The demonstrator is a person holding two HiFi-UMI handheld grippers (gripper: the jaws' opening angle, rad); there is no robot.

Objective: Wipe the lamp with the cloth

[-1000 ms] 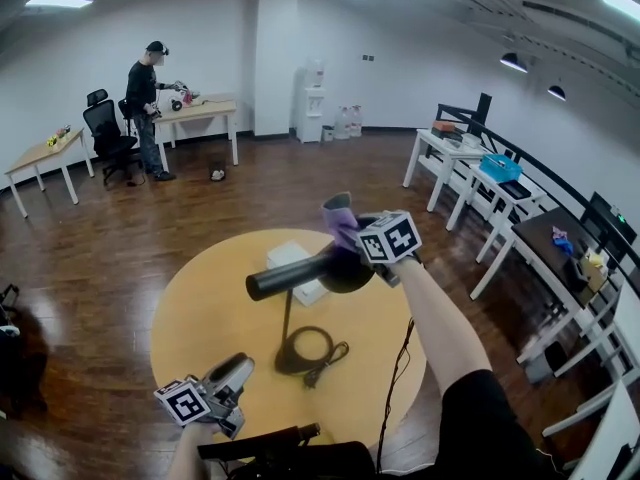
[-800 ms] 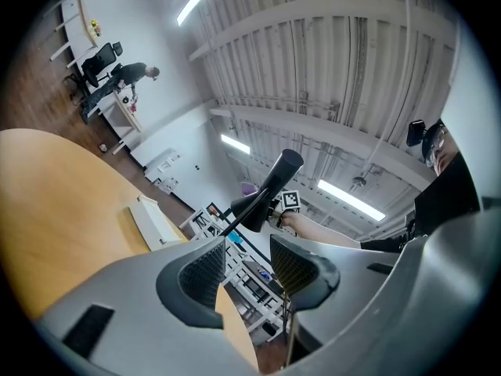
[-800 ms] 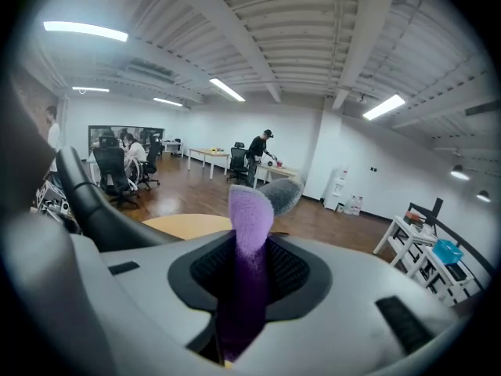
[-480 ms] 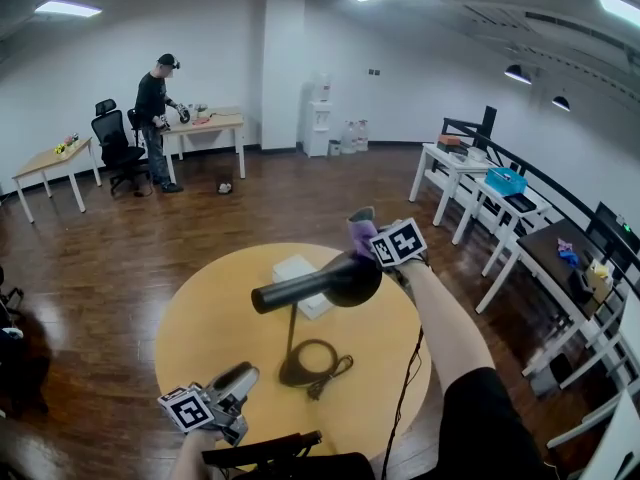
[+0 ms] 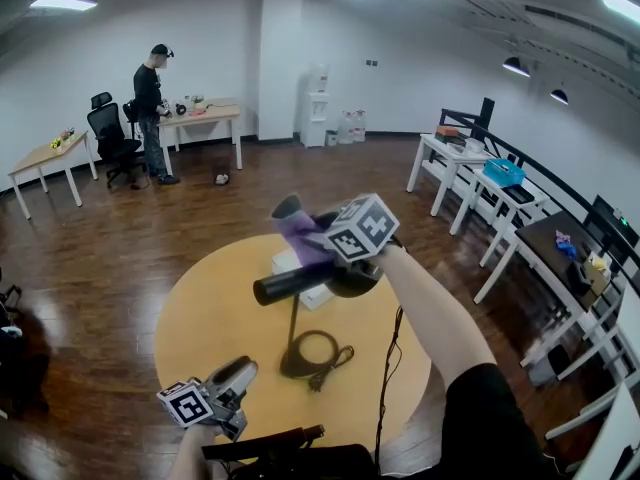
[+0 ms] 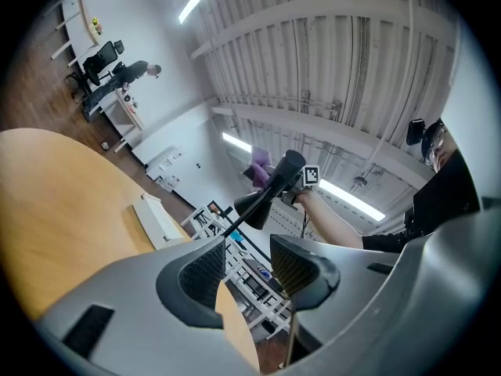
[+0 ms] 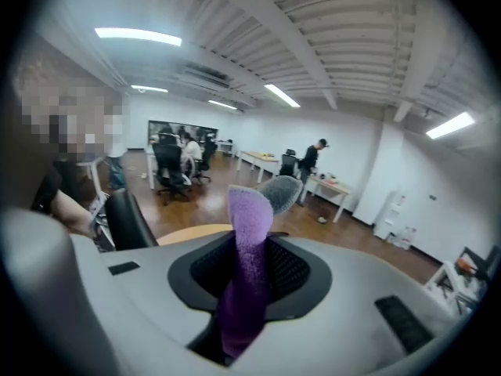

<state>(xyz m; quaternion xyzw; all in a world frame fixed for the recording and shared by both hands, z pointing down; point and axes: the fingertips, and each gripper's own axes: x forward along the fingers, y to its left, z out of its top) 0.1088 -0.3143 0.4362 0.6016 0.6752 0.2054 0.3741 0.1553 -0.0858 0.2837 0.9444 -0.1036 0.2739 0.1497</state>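
A black desk lamp stands on the round yellow table (image 5: pixel 200 308), with its base (image 5: pixel 308 354) near the middle and its long tube head (image 5: pixel 300 280) held level. My right gripper (image 5: pixel 312 230) hovers just above the lamp head, shut on a purple cloth (image 5: pixel 298 234) that sticks up and forward from the jaws. In the right gripper view the cloth (image 7: pixel 247 257) is pinched between the pads, and the lamp head (image 7: pixel 129 219) shows dark at the left. My left gripper (image 5: pixel 238 372) rests low at the table's near edge, open and empty (image 6: pixel 246 269).
A white box (image 5: pixel 296 266) lies on the table behind the lamp, and the lamp's cord (image 5: pixel 338 356) coils beside the base. White desks (image 5: pixel 470 173) line the right wall. A person (image 5: pixel 150 108) stands at a far desk.
My right gripper has carried the cloth leftward along the lamp head, from its right end toward the middle, and rolled a little. The left gripper has stayed put.
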